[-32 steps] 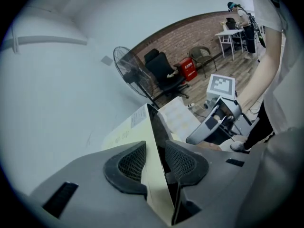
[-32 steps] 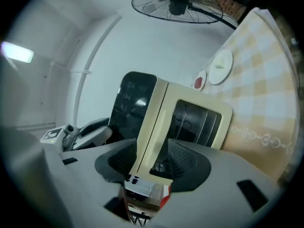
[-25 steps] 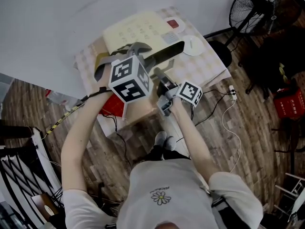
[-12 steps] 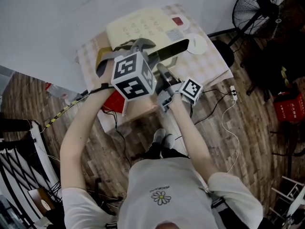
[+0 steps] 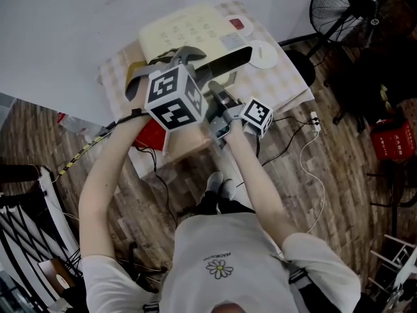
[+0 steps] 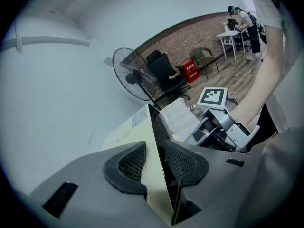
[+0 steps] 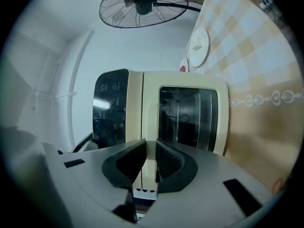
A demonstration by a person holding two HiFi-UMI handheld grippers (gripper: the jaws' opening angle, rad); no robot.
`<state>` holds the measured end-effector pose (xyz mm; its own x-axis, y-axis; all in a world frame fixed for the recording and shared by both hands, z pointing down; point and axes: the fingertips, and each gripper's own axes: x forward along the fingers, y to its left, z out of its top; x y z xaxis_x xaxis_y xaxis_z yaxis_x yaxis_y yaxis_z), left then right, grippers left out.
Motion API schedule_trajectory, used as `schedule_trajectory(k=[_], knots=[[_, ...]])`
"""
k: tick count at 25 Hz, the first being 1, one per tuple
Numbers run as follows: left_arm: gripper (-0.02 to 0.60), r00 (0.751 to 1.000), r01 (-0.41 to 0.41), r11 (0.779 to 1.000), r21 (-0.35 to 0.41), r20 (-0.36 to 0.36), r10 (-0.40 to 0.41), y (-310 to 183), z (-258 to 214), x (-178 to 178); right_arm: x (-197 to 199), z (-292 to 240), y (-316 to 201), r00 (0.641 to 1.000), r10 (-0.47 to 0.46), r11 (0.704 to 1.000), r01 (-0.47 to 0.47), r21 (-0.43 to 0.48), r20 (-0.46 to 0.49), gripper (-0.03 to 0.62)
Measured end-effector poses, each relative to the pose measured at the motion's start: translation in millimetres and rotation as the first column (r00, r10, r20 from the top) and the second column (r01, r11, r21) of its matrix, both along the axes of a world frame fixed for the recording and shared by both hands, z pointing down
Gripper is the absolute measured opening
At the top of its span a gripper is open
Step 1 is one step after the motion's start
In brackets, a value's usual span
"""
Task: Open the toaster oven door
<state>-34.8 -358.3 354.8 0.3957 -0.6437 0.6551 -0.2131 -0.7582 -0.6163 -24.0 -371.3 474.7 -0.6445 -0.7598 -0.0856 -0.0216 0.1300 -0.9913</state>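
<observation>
Two claws: you have both of them on the toaster oven (image 5: 189,34), neither one free.
Toaster oven: cream body, standing on the checked surface (image 5: 280,87) straight ahead of you, its dark front turned towards you.
Left claw (image 6: 154,163): partly closed and clamped on the oven's corner edge, one pad on the cream side wall, the other on the dark front face; from your head, its marker cube (image 5: 172,96) sits before the oven's left end.
Right claw (image 7: 151,163): narrow; its jaws have just been closing and pinch the cream handle (image 7: 151,113), which fills the gap between the pads.
Handle: a cream bar across the oven's front, running between the dark control panel (image 7: 110,113) and the glass door (image 7: 187,118).
Glass door: lying flush in the oven's cream frame, not swung out.
White disc (image 5: 262,54): lying on the surface just beside the oven, at its right end as you look down.
Fan (image 5: 339,8): standing on the wooden floor (image 5: 339,175) well apart from the oven, beyond that same right end.
</observation>
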Motion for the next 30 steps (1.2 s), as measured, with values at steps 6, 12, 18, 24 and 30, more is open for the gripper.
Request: schedule_trajectory(k=[6,12,18,24,30], knots=[[0.14,1.0,-0.002,1.0,0.018,0.028,0.002,-2.2,2.9,-0.1,0.2,1.9,-0.9,1.0,0.01,1.0,-0.01,-0.024,-0.013,0.057],[0.14,0.999,-0.005,1.0,0.014,0.036,0.005,-1.7,3.8,0.0,1.6,2.5,2.5,0.999,0.038,0.999,-0.038,-0.037,-0.009,0.054],[0.14,0.999,-0.018,1.0,0.01,0.028,0.018,-1.5,3.1,-0.7,2.4,2.4,3.5,0.998,0.062,0.998,-0.062,-0.021,0.006,0.052],[0.14,0.999,-0.029,1.0,0.0,0.016,0.029,-1.0,2.3,0.2,3.3,1.2,5.0,0.997,0.073,0.997,-0.073,-0.018,0.028,0.051],[0.143,0.999,-0.038,0.999,-0.02,0.009,0.038,-1.0,3.8,0.6,27.2,16.7,47.2,0.995,0.081,0.997,-0.081,-0.002,0.063,0.052]])
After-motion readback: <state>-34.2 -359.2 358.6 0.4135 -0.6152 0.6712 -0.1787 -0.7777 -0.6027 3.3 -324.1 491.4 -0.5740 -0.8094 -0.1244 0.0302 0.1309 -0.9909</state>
